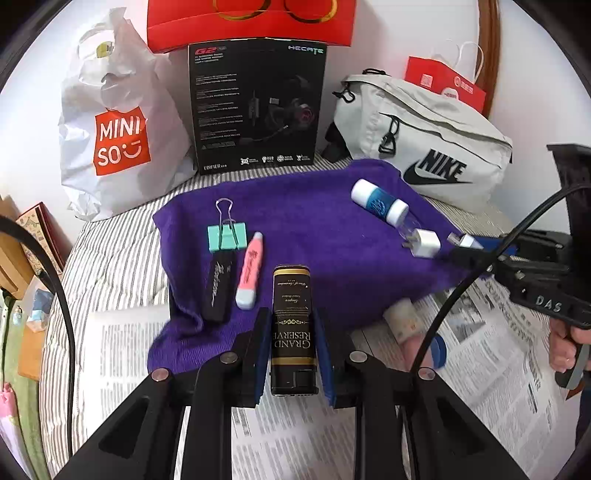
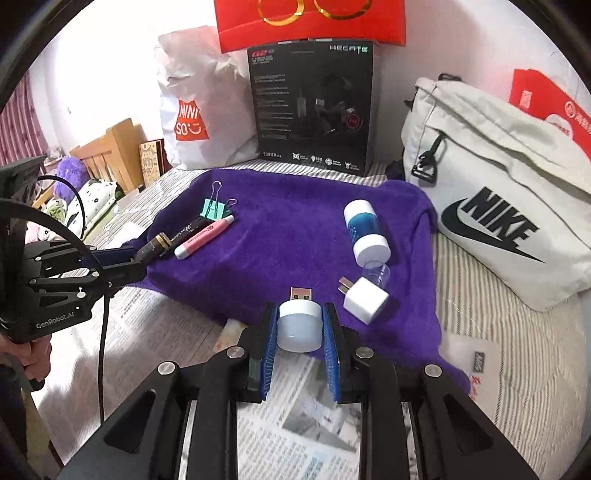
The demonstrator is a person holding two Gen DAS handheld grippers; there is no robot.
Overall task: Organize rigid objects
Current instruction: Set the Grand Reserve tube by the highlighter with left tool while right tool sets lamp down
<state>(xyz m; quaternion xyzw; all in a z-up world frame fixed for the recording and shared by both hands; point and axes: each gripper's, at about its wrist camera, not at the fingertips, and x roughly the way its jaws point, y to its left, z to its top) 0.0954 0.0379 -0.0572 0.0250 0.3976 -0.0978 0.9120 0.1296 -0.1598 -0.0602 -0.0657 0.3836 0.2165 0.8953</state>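
My left gripper (image 1: 291, 332) is shut on a black and gold lighter (image 1: 292, 332) at the near edge of the purple towel (image 1: 314, 229); it also shows in the right wrist view (image 2: 155, 249). My right gripper (image 2: 299, 325) is shut on a small white USB light (image 2: 298, 325) over the towel's near edge. On the towel lie a teal binder clip (image 1: 226, 238), a black pen-like bar (image 1: 218, 288), a pink highlighter (image 1: 249, 275), a blue and white bottle (image 2: 364, 230) and a white charger plug (image 2: 365, 299).
A MINISO bag (image 1: 118, 133), a black headset box (image 1: 255, 107), a red box (image 1: 251, 22) and a white Nike bag (image 1: 424, 147) stand behind the towel. Newspaper (image 2: 303, 435) lies on the striped bedding in front. A red paper bag (image 1: 447, 86) is at the back right.
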